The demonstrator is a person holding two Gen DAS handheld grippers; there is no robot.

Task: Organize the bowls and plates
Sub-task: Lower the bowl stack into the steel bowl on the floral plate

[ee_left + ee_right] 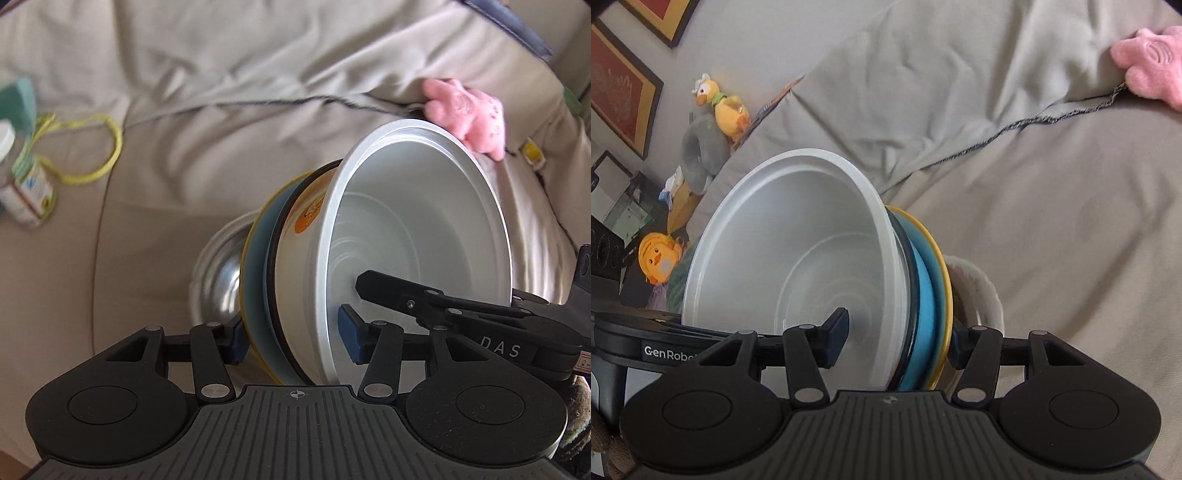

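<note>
- Between our two sets of fingers we carry a nested stack of dishes tipped on its side: a white plastic bowl (424, 229) innermost, a blue plate with a yellow rim (255, 273), and a steel bowl (218, 280) outermost.
- Our left gripper (295, 338) clamps the stack's edge, one blue pad inside the white bowl, the other behind the yellow rim.
- Our right gripper (897, 341) clamps the opposite edge the same way; its black finger shows inside the bowl in the left view.
- Beyond the stack lies a beige sheet (221, 110).
- Farther right of our left gripper sits a pink plush toy (469, 110); far left, a small jar (26, 184) and a yellow cord (107, 155).
- Past our right gripper's left side sits a yellow duck toy (720, 107).
</note>
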